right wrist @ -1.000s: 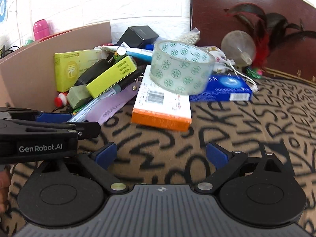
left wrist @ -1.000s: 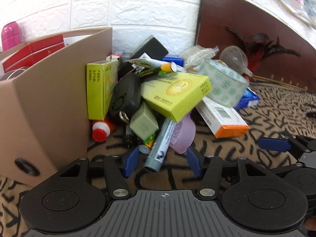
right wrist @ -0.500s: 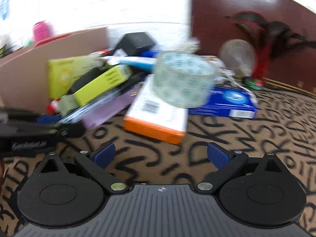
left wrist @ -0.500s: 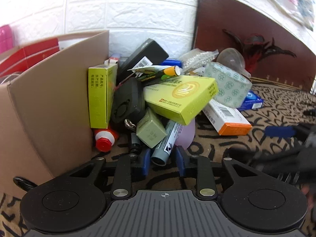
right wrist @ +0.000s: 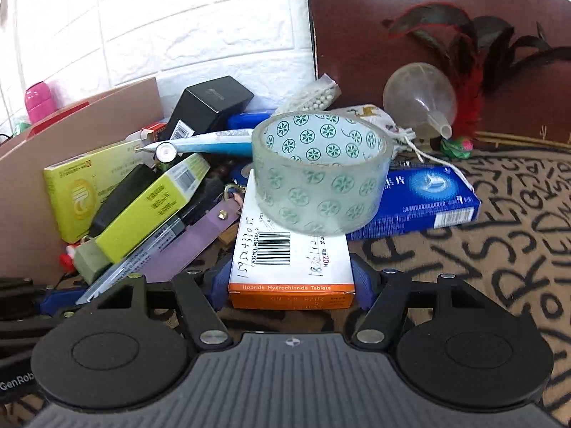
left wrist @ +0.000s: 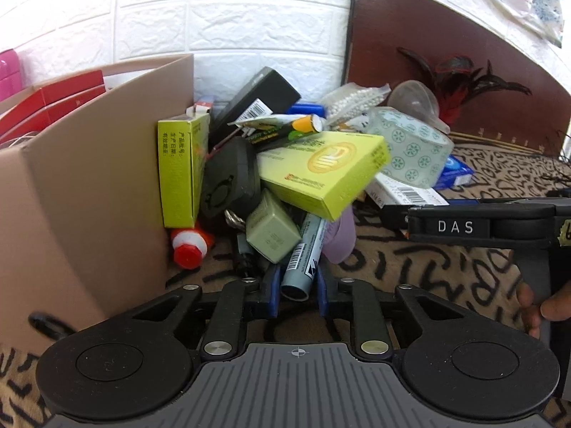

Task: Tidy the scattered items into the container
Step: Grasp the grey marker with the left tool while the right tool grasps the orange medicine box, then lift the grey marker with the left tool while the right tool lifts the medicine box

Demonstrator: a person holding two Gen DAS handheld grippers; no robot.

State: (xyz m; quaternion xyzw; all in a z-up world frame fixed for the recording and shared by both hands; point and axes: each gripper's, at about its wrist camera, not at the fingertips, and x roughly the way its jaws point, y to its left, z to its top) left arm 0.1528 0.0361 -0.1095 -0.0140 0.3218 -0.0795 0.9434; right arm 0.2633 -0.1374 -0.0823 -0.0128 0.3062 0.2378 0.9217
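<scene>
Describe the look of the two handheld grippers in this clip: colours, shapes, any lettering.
Both are matte black plastic. Each wrist view shows a ribbed grey centre plate, two round black discs, silver pivot pins, and blue finger pads. The left gripper carries white "GenRob" lettering on its side. The right gripper, seen side-on from the left camera, reads "DAS" in white. A bare hand grips its handle.

- White brick-pattern wall (left wrist: 249,14) forms the rear boundary.
- Dark brown panel (right wrist: 410,7) stands against the wall, at its right.
- Tan cloth with black lettering (right wrist: 499,249) covers the surface below the wall.
- Lighting: bright, even.
</scene>
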